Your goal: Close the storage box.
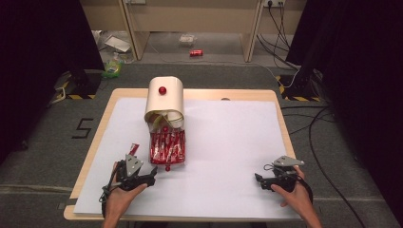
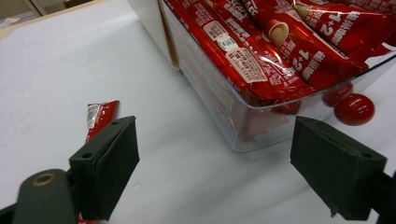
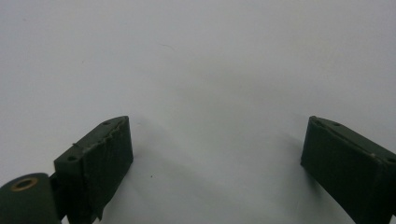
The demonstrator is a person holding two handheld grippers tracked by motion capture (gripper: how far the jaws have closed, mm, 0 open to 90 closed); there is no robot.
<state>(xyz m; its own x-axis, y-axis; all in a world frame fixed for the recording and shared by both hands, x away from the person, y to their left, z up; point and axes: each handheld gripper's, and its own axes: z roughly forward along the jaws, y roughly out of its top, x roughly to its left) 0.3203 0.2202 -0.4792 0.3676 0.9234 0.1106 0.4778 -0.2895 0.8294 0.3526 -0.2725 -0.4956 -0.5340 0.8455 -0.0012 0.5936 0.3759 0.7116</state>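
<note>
Left claw (image 1: 153, 176) sits released on the near-left of the white surface (image 1: 228, 142), jaws spread wide with nothing between them. Right claw (image 1: 259, 179) rests near-right, also released and empty; the right gripper view looks onto bare white sheet.

A clear drawer (image 2: 219, 100) packed with red snack sticks (image 2: 243, 60) stands pulled out toward the near side from a cream bin (image 1: 164, 99) at the far-left centre. Its red knob (image 2: 355, 108) lies just beyond the left claw's right jaw, slightly far and right of the claw's midline.

A loose red packet (image 2: 99, 116) lies on the surface left of the drawer, apart from it. In the left gripper view it runs partly behind the left jaw, long axis pointing roughly near-to-far, along the claw's own line of sight.

Judgement: the left claw is much the nearer of the two to both drawer and packet; the right is well apart. Taking the packet would call for a small shift left and a turn so the jaws close across its narrow width.
</note>
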